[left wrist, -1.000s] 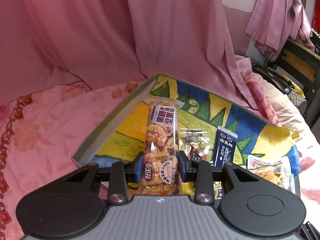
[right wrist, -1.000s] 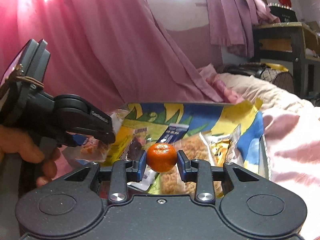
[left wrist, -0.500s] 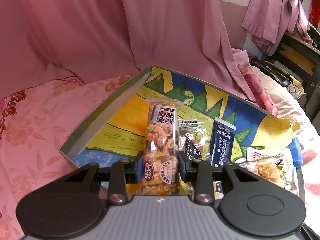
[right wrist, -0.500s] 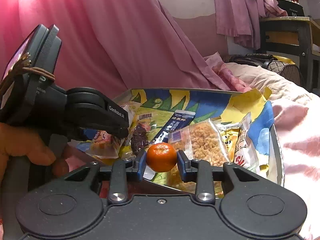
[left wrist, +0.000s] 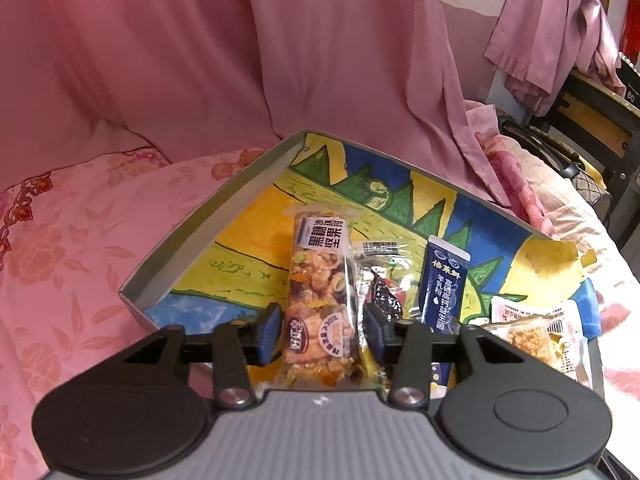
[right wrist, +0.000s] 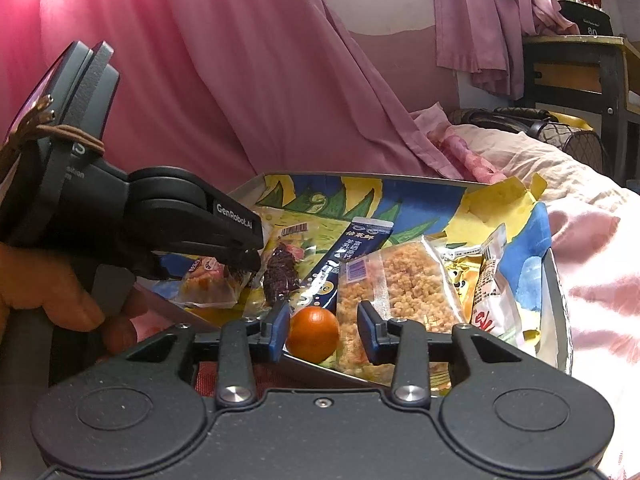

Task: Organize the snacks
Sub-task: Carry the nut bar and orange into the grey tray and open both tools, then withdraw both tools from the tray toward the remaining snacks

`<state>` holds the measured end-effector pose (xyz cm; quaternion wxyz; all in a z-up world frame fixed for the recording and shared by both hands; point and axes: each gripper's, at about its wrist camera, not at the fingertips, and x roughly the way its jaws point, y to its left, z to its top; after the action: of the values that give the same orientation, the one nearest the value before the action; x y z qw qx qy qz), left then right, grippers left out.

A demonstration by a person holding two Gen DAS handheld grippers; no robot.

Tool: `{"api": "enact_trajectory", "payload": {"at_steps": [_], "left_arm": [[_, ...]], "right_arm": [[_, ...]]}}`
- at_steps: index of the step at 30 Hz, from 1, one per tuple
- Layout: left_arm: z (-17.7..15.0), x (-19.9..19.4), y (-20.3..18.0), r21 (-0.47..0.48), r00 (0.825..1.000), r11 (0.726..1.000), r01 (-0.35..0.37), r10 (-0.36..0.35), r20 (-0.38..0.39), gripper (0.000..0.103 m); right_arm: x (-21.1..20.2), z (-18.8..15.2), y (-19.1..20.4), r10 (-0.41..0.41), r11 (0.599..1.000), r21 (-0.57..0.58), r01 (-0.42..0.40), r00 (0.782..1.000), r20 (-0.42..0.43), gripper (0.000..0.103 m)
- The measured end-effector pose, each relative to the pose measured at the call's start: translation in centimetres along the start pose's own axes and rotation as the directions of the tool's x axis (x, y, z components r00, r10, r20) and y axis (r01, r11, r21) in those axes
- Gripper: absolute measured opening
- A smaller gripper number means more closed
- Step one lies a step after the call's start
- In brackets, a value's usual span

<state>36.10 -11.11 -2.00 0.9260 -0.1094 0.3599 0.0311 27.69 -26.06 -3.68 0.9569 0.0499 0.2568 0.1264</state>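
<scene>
**Both jaws just released over the box**

Pink curtain (left wrist: 280, 60) behind, floral pink bed (left wrist: 72, 240) under a shallow printed box (left wrist: 192, 240). Left gripper (left wrist: 320, 330): jaws just opening, pads clear of the nut bar (left wrist: 320, 292) lying between them in the box. Right gripper (right wrist: 322, 330): jaws also opening, gaps either side of the orange (right wrist: 313, 334) at the box's near edge. Blue sachet (left wrist: 442, 284) and puffed-rice bar (right wrist: 400, 280) lie right of them.

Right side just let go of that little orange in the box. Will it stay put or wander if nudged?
The orange is round and smooth, so it probably rolls when nudged. It sits by the box near wall and the puffed-rice pack, which may stop it. The right gripper, jaws just opened, no longer pinches it.
</scene>
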Motion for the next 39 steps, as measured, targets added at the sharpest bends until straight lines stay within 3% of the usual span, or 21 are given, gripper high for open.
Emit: {"api": "enact_trajectory", "payload": {"at_steps": [6,13,24,32,39], "left_arm": [[0.4,-1.1,0.7,-0.038,0.999,0.999,-0.005,0.006,0.05,0.085],[1.1,-3.2,1.8,-0.084,0.992,0.996,-0.01,0.02,0.126,0.102],[0.3,-9.8,2.9,-0.085,0.959,0.993,-0.083,0.103,0.263,0.102],[-1.7,-15.6,3.3,-0.04,0.94,0.996,-0.082,0.09,0.328,0.102],[-4.2,-19.9,3.9,-0.011,0.938,0.997,-0.074,0.074,0.34,0.102]], "right_arm": [[-0.7,0.3,-0.1,-0.016,1.0,0.009,0.015,0.999,0.034,0.062],[-1.8,1.3,-0.7,-0.021,0.999,0.034,0.018,0.996,0.083,0.085],[-5.7,2.5,0.1,-0.042,0.999,0.033,0.037,0.983,0.177,0.1],[-11.3,2.4,0.3,-0.104,0.994,0.063,0.091,0.965,0.242,0.102],[-16.2,1.5,1.7,-0.122,0.993,0.041,0.115,0.952,0.281,0.102]]}}
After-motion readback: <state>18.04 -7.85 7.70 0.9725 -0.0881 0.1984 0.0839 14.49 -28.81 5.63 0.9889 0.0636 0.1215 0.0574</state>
